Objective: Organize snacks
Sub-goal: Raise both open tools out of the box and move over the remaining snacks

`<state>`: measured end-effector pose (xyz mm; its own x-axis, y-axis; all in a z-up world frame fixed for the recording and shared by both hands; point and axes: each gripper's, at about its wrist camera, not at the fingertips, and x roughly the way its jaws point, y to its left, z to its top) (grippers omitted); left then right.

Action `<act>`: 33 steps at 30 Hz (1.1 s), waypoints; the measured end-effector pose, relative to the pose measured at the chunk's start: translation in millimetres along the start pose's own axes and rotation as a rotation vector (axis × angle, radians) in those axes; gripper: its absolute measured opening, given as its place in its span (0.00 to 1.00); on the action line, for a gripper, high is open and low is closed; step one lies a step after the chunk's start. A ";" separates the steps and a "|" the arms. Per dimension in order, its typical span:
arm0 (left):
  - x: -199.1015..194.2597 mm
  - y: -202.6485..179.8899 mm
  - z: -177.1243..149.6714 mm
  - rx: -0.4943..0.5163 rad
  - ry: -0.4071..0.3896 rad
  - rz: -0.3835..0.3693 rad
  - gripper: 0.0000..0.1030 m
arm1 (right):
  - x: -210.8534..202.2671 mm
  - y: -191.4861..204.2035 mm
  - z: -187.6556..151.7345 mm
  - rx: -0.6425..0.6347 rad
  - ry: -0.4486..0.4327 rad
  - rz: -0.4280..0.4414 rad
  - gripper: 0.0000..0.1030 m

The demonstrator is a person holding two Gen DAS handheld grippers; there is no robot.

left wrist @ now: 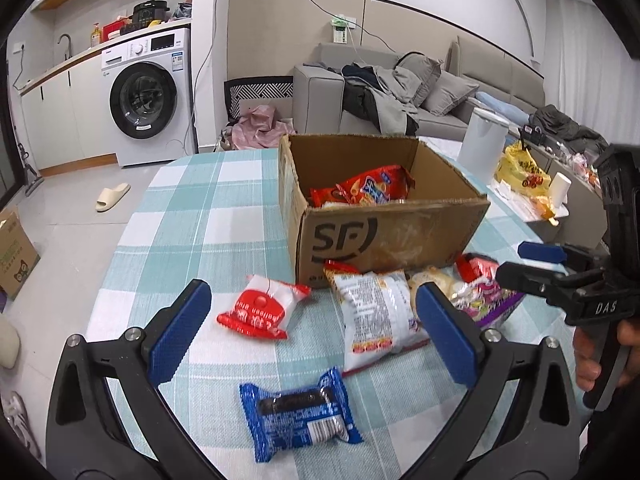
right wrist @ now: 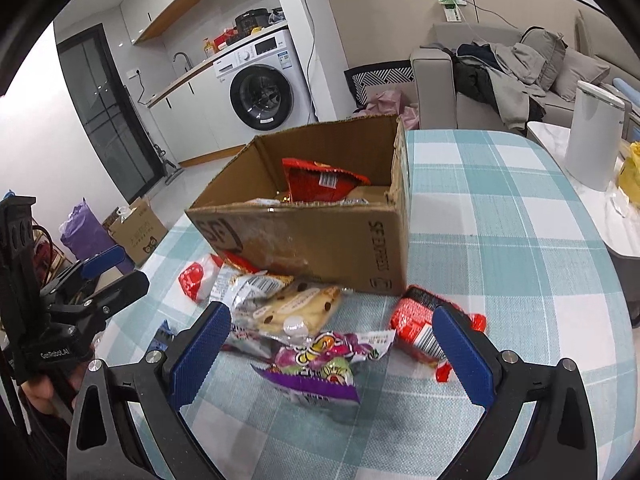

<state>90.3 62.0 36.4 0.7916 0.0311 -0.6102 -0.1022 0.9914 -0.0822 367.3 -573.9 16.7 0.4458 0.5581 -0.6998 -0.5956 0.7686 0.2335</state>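
Currently both my claws hang spread, empty | left gripper (left wrist: 312,332): crinkly blue foil packet (left wrist: 298,416) below its ribbed pads | right gripper (right wrist: 332,356): glossy purple pouch (right wrist: 320,364) between its fingers | corrugated cardboard box (left wrist: 384,236) ahead, red bag (left wrist: 364,188) inside.

A table (left wrist: 208,208) under a teal-and-white checked cloth carries an open cardboard box (left wrist: 384,240) near its middle. On the cloth along the box's near wall lie a red-and-white packet (left wrist: 262,310), a white chip bag (left wrist: 378,312), a cookie packet (right wrist: 298,306), a purple snack bag (right wrist: 320,364) and a red packet (right wrist: 420,326). A blue wrapped biscuit (left wrist: 298,414) lies closer to the near edge.
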 end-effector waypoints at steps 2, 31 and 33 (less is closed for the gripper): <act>-0.9 -1.0 -5.9 0.007 0.009 0.009 0.99 | 1.2 1.0 -1.9 -0.015 0.018 -0.001 0.99; 37.0 16.7 -57.8 -0.045 0.194 0.028 0.99 | 29.4 23.7 -26.3 -0.116 0.135 0.046 0.99; 40.9 17.1 -59.7 -0.043 0.208 0.027 0.99 | 33.8 25.0 -28.3 -0.129 0.149 0.028 0.99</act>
<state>85.0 72.6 -37.0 0.6471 0.0258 -0.7620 -0.1505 0.9841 -0.0944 348.6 -544.6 -20.2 0.3296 0.5193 -0.7885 -0.6915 0.7014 0.1729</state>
